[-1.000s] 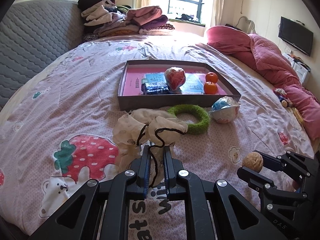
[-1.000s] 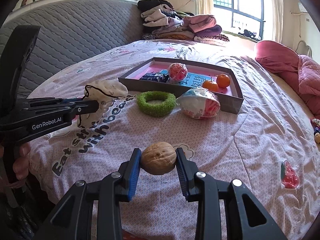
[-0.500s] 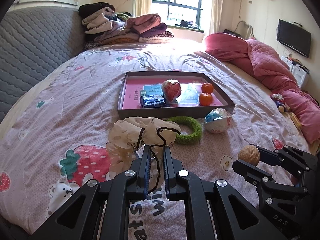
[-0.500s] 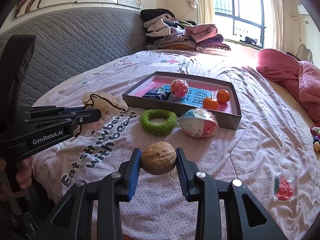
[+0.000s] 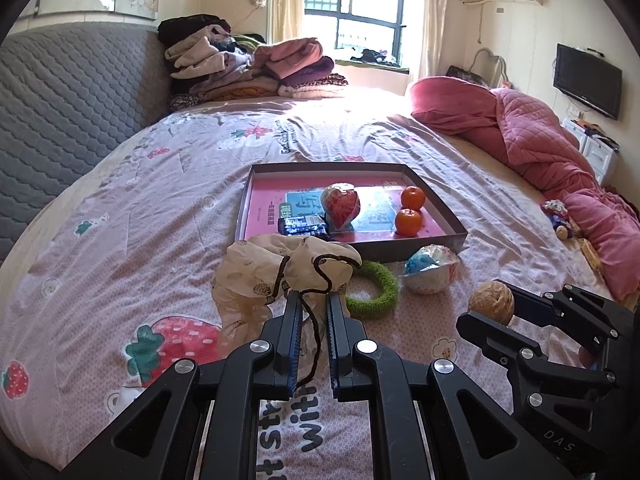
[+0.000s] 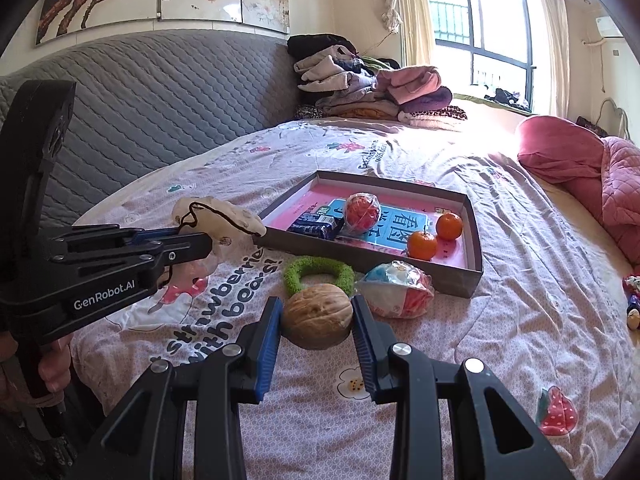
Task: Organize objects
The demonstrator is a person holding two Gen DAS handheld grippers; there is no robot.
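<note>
Left gripper [image 5: 311, 308] comes first, its black fingers with blue pads pinched on a cream drawstring cloth pouch with small brown prints [image 5: 280, 268]; the dark brown cord [image 5: 316, 328] of the pouch dangles down between the fingers. The pouch is lifted above the pink strawberry-print bedsheet [image 5: 140, 220], near the left near corner of the box. From the right wrist view the same gripper [image 6: 200, 242] juts in from the left, the pouch [image 6: 218, 220] bunched at its tip.

Just right of the pouch, a fuzzy green ring [image 5: 376, 292] lies flat on the sheet, touching or nearly touching the near wall of a shallow grey cardboard box with a pink lining [image 5: 448, 216]. Inside the box, from left to right, sit a dark blue foil snack packet [image 5: 304, 225], a red ball in clear plastic wrap [image 5: 341, 205] and two orange tangerines [image 5: 410, 210] close together. A blue, white and pink item in a crinkled clear wrapper [image 5: 429, 274] rests on the sheet just right of the ring, beside the box's near right corner.

Further right, the right gripper [image 6: 317, 318] holds a round brown walnut [image 6: 317, 316] squeezed between its two blue pads, raised above the sheet, nearer than the ring and the wrapped item. Far right lies a rumpled pink quilted blanket [image 5: 540, 140].
</note>
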